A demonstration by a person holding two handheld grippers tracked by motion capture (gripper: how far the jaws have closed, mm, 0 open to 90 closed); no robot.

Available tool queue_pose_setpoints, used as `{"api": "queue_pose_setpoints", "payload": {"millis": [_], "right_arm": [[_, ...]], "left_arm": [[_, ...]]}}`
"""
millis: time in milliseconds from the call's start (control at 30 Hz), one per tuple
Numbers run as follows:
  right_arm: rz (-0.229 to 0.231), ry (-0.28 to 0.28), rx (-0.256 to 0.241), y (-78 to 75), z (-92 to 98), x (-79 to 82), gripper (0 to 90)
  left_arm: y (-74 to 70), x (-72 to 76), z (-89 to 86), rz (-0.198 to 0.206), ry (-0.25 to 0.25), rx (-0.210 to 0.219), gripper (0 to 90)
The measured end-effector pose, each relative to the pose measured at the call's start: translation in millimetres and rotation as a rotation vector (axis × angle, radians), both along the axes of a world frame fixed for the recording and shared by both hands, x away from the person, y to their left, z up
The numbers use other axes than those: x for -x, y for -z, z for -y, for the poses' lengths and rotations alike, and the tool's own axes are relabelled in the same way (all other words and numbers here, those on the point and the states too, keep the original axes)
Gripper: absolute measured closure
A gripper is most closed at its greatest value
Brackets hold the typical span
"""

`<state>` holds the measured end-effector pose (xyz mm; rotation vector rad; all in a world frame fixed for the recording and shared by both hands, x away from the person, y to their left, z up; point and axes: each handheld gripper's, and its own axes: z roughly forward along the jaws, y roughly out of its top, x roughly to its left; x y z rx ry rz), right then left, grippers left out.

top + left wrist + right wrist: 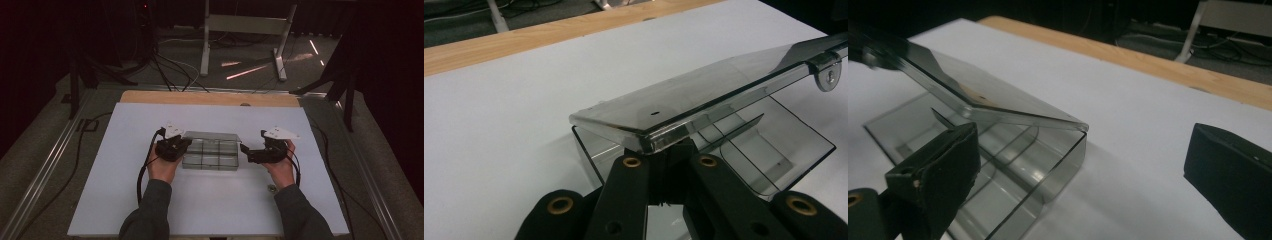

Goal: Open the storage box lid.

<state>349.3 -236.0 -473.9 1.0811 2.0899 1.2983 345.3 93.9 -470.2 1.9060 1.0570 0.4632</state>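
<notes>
- Two claws flank a clear plastic box (210, 154) at the middle of the white counter (125, 200); dim light makes its compartment count hard to read from the high view.
- Left claw's (664, 150) fingertips are hidden under the lid's (684, 100) near edge in the left gripper view; the jaws stand narrow, pinched on that edge.
- Right claw (246, 150) stands wide, its black pads (935, 175) well apart, one just beside the box's end wall, nothing between them.
- Box's long axis runs left to right across the counter, between the two hands.
- Lid is tilted up, hinged along the far side, a small latch tab (828, 75) at its corner.
- Body is smoky, see-through, with thin inner dividers (734, 130).
</notes>
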Motion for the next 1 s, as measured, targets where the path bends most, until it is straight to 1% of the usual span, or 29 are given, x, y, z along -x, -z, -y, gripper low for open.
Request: {"api": "queue_pose_setpoints", "payload": {"millis": [67, 167, 200, 300, 500, 567, 633, 667, 733, 800, 900, 967, 1000], "right_arm": [[-0.008, 0.002, 0.021, 2.6, -4.4, -5.2, 1.8], [-0.017, -0.006, 0.038, 4.9, -9.3, -10.9, 1.8], [-0.017, -0.01, 0.042, 5.6, -11.4, -12.9, 3.5], [-0.013, -0.032, 0.045, 7.6, -15.7, -16.5, 8.3], [-0.015, -0.046, 0.028, 8.6, -23.3, -25.5, 16.2], [-0.015, -0.048, 0.035, 9.1, -27.2, -29.1, 19.5], [-0.011, -0.037, 0.059, 10.6, -31.3, -32.3, 25.2], [-0.011, -0.037, 0.059, 10.6, -31.3, -32.3, 25.2], [-0.016, -0.027, 0.073, 13.6, -35.4, -37.8, 31.6], [-0.021, -0.036, 0.085, 16.3, -38.9, -41.0, 37.7], [-0.019, -0.057, 0.093, 19.4, -43.0, -43.4, 42.5], [-0.022, -0.068, 0.086, 21.1, -45.6, -45.0, 44.9], [-0.029, -0.076, 0.078, 22.0, -46.8, -45.5, 46.9]], "left_arm": [[-1.1, -0.7, 0.6, 0.003, 0.0, 0.001, 90.0], [-3.3, -1.5, 2.1, 0.007, 0.004, 0.003, 90.0], [-3.7, -1.7, 2.5, 0.008, 0.003, 0.004, 90.0], [-5.1, -2.5, 3.3, 0.011, 0.004, 0.005, 90.0], [-6.7, -2.8, 3.7, 0.013, 0.003, 0.008, 90.0], [-7.0, -3.0, 3.5, 0.015, 0.003, 0.009, 90.0], [-6.9, -3.1, 3.2, 0.014, 0.004, 0.01, 90.0], [-6.9, -3.1, 3.2, 0.014, 0.004, 0.01, 90.0], [-6.7, -3.1, 2.7, 0.016, 0.001, 0.014, 89.7], [-7.0, -3.1, 2.2, 0.017, 0.0, 0.017, 89.6], [-6.4, -2.7, 1.4, 0.016, 0.001, 0.016, 89.1], [-5.7, -1.9, 0.6, 0.015, -0.001, 0.018, 87.7], [-5.3, -1.4, -0.1, 0.016, -0.001, 0.018, 85.2]]}}
